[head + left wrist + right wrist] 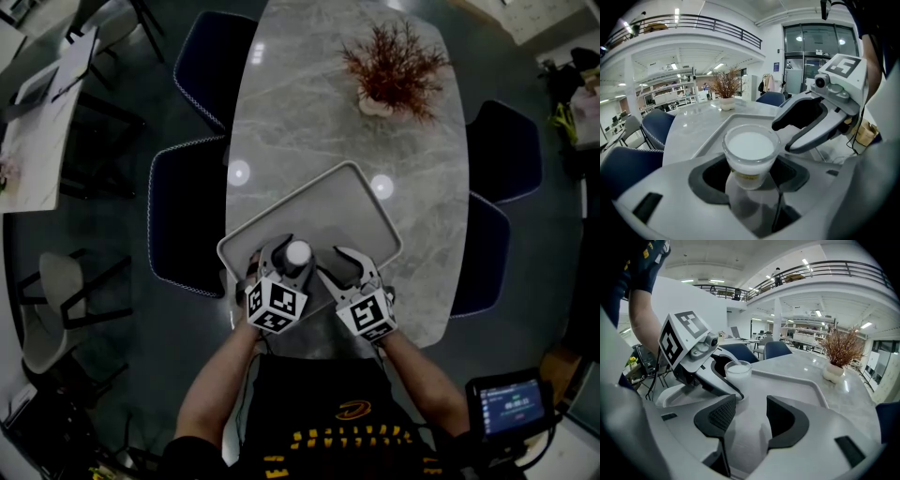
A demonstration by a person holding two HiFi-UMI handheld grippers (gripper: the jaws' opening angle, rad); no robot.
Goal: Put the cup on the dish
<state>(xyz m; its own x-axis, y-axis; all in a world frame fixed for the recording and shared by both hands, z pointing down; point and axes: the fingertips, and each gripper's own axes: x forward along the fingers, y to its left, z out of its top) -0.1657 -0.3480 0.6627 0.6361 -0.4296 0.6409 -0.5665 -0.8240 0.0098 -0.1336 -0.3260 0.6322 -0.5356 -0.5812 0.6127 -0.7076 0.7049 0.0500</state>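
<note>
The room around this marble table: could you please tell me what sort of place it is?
Probably an open-plan office or lab hall: a railed mezzanine overhead, tall glass doors, and a marble table ringed by blue chairs.

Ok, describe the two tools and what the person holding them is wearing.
The left tool and right tool share the same build: rounded, light grey plastic bodies with curved dark jaw linings, which show a fine textured surface on the right one. Each carries a white cube printed with black square markers. The person wears a dark top with yellow print and short sleeves.
</note>
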